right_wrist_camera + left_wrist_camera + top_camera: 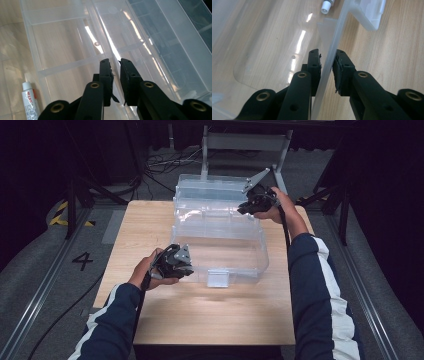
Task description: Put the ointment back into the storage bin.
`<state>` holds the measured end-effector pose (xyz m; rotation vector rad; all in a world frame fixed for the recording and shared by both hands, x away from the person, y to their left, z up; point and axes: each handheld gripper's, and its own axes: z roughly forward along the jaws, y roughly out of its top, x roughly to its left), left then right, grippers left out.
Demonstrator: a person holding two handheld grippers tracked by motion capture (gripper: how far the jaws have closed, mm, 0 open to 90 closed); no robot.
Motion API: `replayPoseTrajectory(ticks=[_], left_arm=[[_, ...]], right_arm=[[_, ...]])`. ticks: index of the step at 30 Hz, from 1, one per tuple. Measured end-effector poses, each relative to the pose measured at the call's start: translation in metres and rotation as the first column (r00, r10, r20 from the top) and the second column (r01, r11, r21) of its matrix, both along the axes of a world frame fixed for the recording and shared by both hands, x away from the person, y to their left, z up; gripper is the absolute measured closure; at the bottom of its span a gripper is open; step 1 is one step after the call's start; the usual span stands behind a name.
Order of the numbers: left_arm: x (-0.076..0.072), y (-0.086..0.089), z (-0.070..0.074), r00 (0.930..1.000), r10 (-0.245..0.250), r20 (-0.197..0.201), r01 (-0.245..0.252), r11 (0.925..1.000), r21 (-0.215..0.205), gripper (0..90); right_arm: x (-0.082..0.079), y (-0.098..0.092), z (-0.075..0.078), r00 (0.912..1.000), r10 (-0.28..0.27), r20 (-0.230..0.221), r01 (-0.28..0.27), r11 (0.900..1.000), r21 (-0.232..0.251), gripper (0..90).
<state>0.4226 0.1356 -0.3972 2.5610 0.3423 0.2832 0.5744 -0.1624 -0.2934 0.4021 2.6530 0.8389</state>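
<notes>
A: Left hand-held gripper [327, 67] clamped on near wall of clear box [220, 237], mid-surface [210, 315]. White cap [326, 7] seen inside.

B: Farther off, right hand-held gripper [115, 72] pinching inner divider [116, 65], jaws narrowly apart. White tube [30, 100] lying in compartment.

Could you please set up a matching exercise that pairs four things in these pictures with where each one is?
Things:
1. left gripper
2. right gripper
3. small white tube
4. latch tab

Places:
A. on the front wall of the clear box, facing the person
B. jaws either side of the box's near-left wall
C. lying on the floor of the box
D. jaws at a clear plastic edge at the far right of the box

Pairs: 1-B, 2-D, 3-C, 4-A
</notes>
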Motion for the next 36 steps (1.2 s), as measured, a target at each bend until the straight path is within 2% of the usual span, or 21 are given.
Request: replayPoseTrajectory(ticks=[3,5,6,8,10,13,14,17,21,25,29,36], left_arm=[[0.0,-0.001,0.0,1.0,0.002,-0.006,-0.002,1.0,0.004,77.1],[0.001,-0.003,0.001,0.9999,0.0,-0.012,0.0,0.9998,0.021,77.1],[0.001,-0.006,0.002,0.9999,-0.009,-0.007,0.009,0.9986,0.051,77.1],[0.001,-0.013,0.004,0.9997,-0.022,-0.005,0.022,0.9933,0.114,77.1],[0.003,-0.016,0.005,0.9994,-0.026,-0.02,0.029,0.9891,0.144,77.3],[0.006,-0.019,0.007,0.9983,-0.043,-0.04,0.049,0.9812,0.187,78.2],[0.007,-0.021,0.008,0.9977,-0.049,-0.046,0.058,0.9765,0.207,78.4],[0.009,-0.023,0.009,0.9968,-0.055,-0.059,0.067,0.9723,0.224,78.8],[0.009,-0.022,0.007,0.997,-0.04,-0.067,0.053,0.9767,0.208,78.7],[0.007,-0.023,0.006,0.998,-0.041,-0.048,0.05,0.9758,0.213,78.1],[0.006,-0.021,0.004,0.9985,-0.031,-0.046,0.039,0.9819,0.185,77.6],[0.007,-0.021,0.003,0.9982,-0.024,-0.056,0.033,0.9837,0.177,77.4]], right_arm=[[0.001,-0.001,0.0,1.0,0.006,-0.008,-0.006,1.0,0.012,83.2],[0.0,0.0,0.0,0.9999,0.013,-0.003,-0.013,1.0,0.005,83.7],[0.0,0.001,0.0,0.9999,0.01,-0.008,-0.01,1.0,0.0,83.7],[0.001,0.002,0.001,0.9999,0.008,-0.008,-0.008,1.0,-0.011,83.6],[0.002,0.003,0.002,0.9998,0.002,-0.02,-0.002,1.0,-0.016,83.6],[0.001,0.007,0.003,0.9999,0.009,-0.006,-0.009,0.998,-0.057,83.7],[0.001,0.008,0.004,0.9999,0.009,-0.005,-0.009,0.998,-0.065,83.7],[0.0,0.009,0.005,1.0,0.006,-0.006,-0.006,0.996,-0.084,83.7],[-0.001,0.011,0.005,1.0,0.007,-0.001,-0.007,0.996,-0.092,83.8],[-0.003,0.014,0.006,0.9999,0.011,0.003,-0.01,0.994,-0.11,84.4],[-0.004,0.015,0.007,0.9997,0.022,0.007,-0.021,0.994,-0.108,85.6],[-0.007,0.014,0.008,0.9991,0.042,0.003,-0.041,0.996,-0.084,86.7]])
